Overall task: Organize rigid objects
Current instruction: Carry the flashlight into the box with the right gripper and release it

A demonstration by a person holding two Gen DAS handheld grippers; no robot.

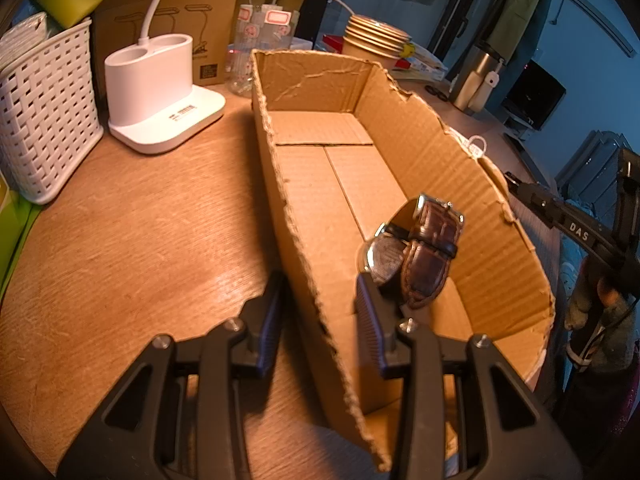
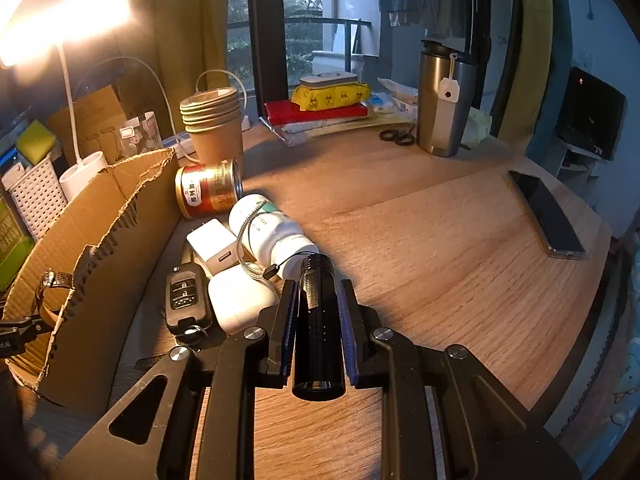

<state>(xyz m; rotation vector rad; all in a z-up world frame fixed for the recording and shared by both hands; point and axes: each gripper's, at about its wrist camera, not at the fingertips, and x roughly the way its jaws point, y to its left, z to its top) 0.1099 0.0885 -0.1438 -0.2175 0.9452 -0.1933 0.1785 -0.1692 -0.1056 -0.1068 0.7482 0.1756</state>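
Observation:
My right gripper [image 2: 318, 292] is shut on a black flashlight [image 2: 320, 340], held just above the wooden table; its lanyard trails back to the pile. The pile beside the cardboard box [image 2: 120, 240] has a car key [image 2: 186, 296], a white earbud case [image 2: 240, 300], a white charger [image 2: 214, 248], a white bottle [image 2: 272, 232] and a red-gold can [image 2: 208, 194]. My left gripper [image 1: 320, 280] stands narrow astride the box's near wall [image 1: 304, 264]. A brown-strapped watch [image 1: 420, 256] hangs off the box floor at its right fingertip; the contact is hidden.
A white lamp base [image 1: 160, 92] and a woven basket [image 1: 44, 120] stand left of the box. Stacked paper cups [image 2: 212, 128], a steel tumbler [image 2: 444, 104], scissors [image 2: 396, 136] and a phone [image 2: 548, 216] lie further out on the table.

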